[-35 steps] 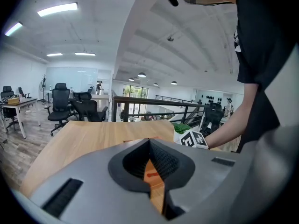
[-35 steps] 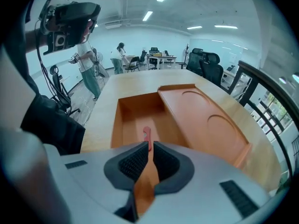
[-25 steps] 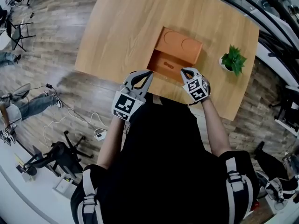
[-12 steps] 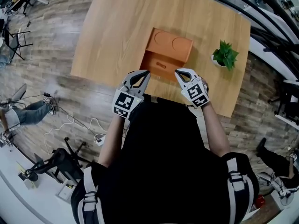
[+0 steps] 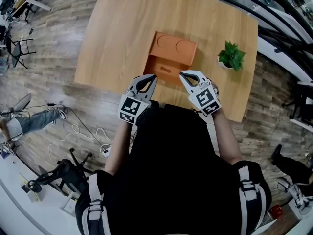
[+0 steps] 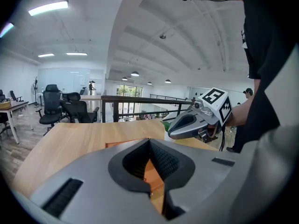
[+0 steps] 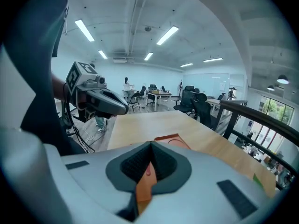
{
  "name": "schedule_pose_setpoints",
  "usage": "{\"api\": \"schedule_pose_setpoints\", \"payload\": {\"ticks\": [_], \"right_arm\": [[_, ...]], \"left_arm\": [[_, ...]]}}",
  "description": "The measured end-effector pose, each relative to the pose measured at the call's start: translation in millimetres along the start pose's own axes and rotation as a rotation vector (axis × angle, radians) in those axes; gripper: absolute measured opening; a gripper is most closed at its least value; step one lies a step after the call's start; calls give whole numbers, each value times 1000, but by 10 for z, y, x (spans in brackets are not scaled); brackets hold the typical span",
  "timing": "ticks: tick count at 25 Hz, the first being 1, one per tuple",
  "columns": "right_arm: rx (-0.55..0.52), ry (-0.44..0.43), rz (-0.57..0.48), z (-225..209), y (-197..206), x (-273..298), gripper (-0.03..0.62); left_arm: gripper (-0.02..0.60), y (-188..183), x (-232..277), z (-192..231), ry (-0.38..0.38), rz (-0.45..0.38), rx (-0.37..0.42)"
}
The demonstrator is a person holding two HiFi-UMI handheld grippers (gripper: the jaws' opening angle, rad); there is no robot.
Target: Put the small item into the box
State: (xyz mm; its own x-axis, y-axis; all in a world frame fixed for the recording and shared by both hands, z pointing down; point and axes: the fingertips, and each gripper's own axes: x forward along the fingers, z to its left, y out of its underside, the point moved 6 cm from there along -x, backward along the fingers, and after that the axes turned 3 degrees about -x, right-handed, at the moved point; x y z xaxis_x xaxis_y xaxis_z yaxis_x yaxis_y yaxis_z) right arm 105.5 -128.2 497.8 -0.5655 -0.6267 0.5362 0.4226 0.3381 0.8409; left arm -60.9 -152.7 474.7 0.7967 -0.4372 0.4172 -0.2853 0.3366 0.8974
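Note:
An orange box (image 5: 171, 58) lies open on the wooden table (image 5: 122, 33); its lid (image 5: 172, 46), with two round dents, lies at the far side. The open tray (image 5: 163, 71) faces me, with a small dark mark inside that I cannot identify. My left gripper (image 5: 155, 76) is shut at the tray's near left edge, and my right gripper (image 5: 182, 74) is shut at its near right corner. Neither shows anything between its pads. In the left gripper view the shut jaws (image 6: 149, 141) frame the box (image 6: 154, 174); the right gripper view (image 7: 150, 146) shows the box (image 7: 172, 139) past its tips.
A small potted plant (image 5: 230, 55) stands on the table right of the box. The table's near edge runs just under both grippers. Cables and a chair base (image 5: 63, 165) lie on the floor to the left, and a dark railing (image 5: 274, 18) runs along the right.
The head view has shifted, so the box and plant sit a little higher and further left. Both grippers stay shut at the box's near edge.

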Motion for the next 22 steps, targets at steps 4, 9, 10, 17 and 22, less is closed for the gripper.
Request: {"api": "schedule_pose_setpoints", "payload": {"ticks": [4, 9, 10, 17, 22], "right_arm": [[1, -5, -12, 28, 31, -42, 25], [5, -9, -5, 39, 108, -125, 25], [7, -8, -2, 43, 126, -145, 25], [7, -17, -18, 92, 141, -167, 25], [3, -20, -31, 93, 165, -177, 25]], "left_arm": [[21, -16, 1, -39, -8, -1, 7], [21, -10, -7, -148, -23, 0, 7], [21, -5, -16, -169, -27, 1, 6], [21, 15, -90, -184, -47, -2, 3], [21, 32, -73, -232, -50, -7, 3]]}}
